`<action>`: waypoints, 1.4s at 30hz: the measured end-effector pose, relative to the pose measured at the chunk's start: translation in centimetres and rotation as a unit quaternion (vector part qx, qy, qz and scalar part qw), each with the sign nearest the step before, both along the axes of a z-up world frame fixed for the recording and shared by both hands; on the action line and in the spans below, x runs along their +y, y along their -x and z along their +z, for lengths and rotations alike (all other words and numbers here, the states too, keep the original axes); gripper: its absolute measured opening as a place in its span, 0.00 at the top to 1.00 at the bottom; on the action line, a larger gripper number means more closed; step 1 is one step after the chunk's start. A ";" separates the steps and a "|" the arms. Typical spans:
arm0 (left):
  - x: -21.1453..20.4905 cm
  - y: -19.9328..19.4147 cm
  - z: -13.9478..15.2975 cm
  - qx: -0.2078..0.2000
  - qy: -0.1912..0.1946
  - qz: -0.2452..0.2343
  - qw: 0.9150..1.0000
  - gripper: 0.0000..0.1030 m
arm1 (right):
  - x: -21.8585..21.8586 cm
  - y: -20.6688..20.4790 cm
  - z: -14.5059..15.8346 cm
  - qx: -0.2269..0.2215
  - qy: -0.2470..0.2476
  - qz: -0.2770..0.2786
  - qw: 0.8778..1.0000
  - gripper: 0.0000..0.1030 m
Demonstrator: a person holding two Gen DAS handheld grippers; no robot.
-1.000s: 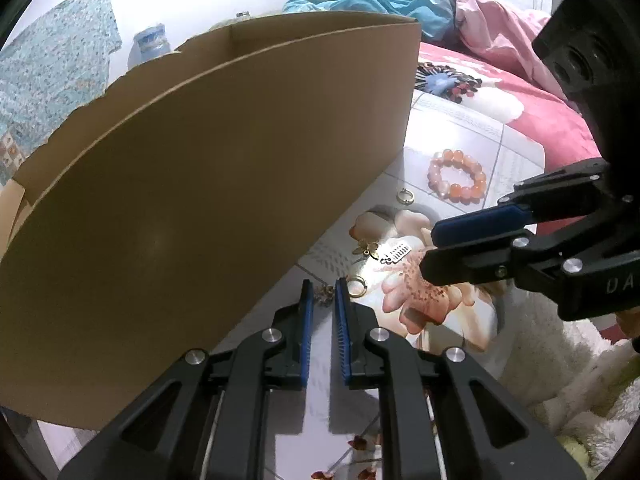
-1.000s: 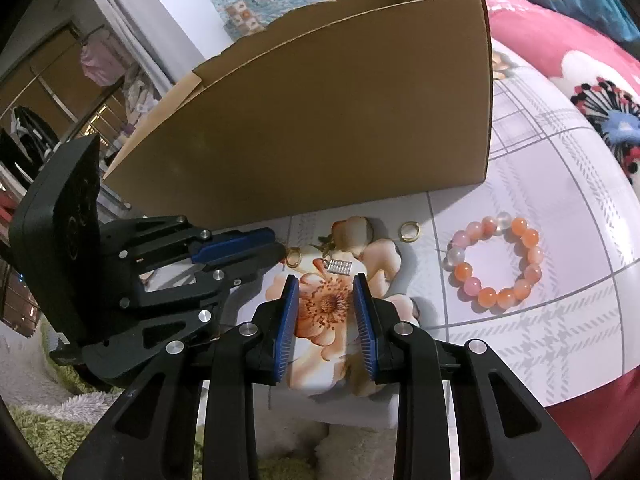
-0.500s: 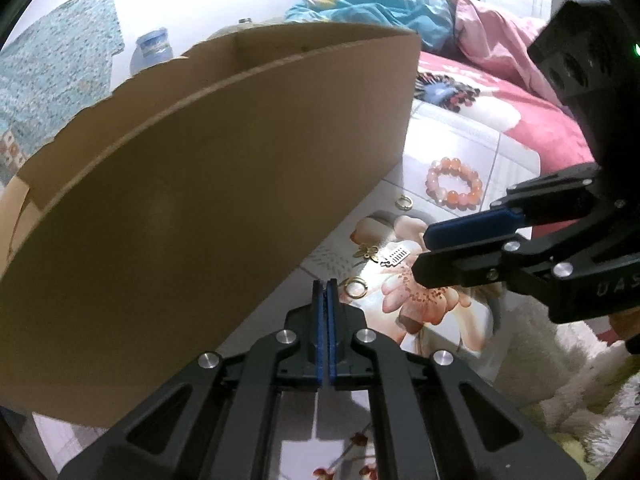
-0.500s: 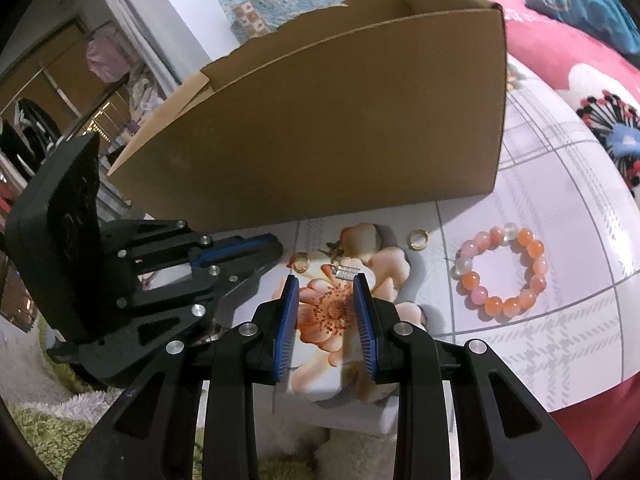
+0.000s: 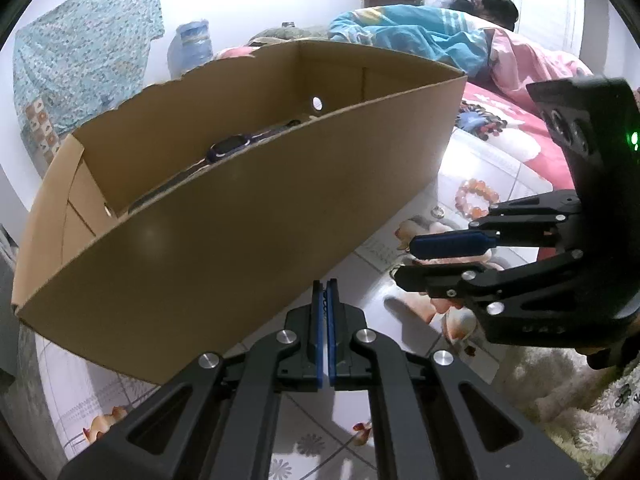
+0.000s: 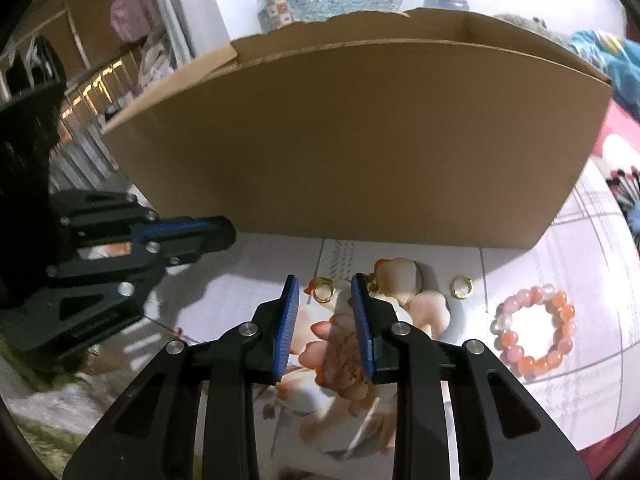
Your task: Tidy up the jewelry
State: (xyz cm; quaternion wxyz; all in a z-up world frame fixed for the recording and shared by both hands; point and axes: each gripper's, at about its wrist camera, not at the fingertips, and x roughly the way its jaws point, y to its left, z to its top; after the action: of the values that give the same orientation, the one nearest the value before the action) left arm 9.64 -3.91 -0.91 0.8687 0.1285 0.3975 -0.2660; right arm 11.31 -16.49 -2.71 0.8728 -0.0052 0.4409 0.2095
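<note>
Raised since the earlier frame, left gripper [image 5: 325, 292] nears the box [image 5: 240, 216] rim, fingers closed on something too small to identify.
Right gripper [image 6: 325, 292] hovers, fingers open, above a ring [image 6: 324, 289]; a slipping pinch could drop the piece outside.

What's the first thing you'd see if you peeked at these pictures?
The big brown cardboard box fills the middle, with a dark watch lying inside. In front of it, on the flowery cloth, sit a pink and orange bead bracelet and two gold rings, one just ahead of the open right gripper.
</note>
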 end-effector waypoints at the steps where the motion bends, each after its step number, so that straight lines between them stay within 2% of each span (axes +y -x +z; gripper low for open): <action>1: 0.0 0.0 0.0 0.001 0.001 0.000 1.000 0.99 | 0.3 0.1 -0.1 -0.007 0.012 0.003 1.000 0.76; 3: 0.2 0.0 -0.1 0.003 0.003 0.002 1.000 0.99 | 0.9 0.1 -0.1 -0.018 0.031 0.009 0.999 0.77; 8: 0.4 -0.1 -0.4 0.007 0.007 0.001 1.000 0.99 | 2.5 0.2 -0.1 -0.034 0.066 0.021 0.997 0.87; 10: 0.5 -0.1 -0.4 0.007 0.008 0.001 1.000 0.99 | 3.0 0.2 -0.2 -0.036 0.071 0.024 0.997 0.92; 13: 0.5 -0.2 -0.5 0.008 0.010 0.002 1.000 0.99 | 3.2 0.2 -0.1 -0.038 0.071 0.024 0.996 0.92; 15: 0.6 -0.2 -0.5 0.008 0.011 0.002 1.000 0.99 | 3.4 0.1 0.0 -0.038 0.067 0.022 0.997 1.00; 23: 0.5 0.0 -0.4 0.005 0.011 0.001 1.000 0.99 | 3.1 0.5 0.0 -0.026 0.054 0.024 0.998 1.00; 29: 0.5 0.0 -0.4 0.007 0.011 0.004 1.000 0.99 | 2.3 0.7 0.4 -0.016 0.041 0.014 0.999 0.89; 33: 0.6 0.0 -0.5 0.008 0.011 0.004 1.000 0.99 | 1.9 0.2 0.2 -0.004 0.027 0.004 1.000 0.87; 35: 0.6 0.0 -0.5 0.008 0.010 0.005 1.000 0.99 | 1.7 0.0 0.2 -0.004 0.033 0.000 0.999 0.84; 42: 0.7 -0.2 -0.8 0.013 0.010 0.008 1.000 0.99 | 1.8 0.5 0.6 -0.007 0.024 0.002 1.000 0.82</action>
State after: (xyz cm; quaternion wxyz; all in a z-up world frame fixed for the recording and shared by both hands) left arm 9.86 -3.21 -1.75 0.8669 0.1131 0.4070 -0.2646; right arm 10.82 -14.71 -2.10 0.8751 -0.0288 0.4396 0.2001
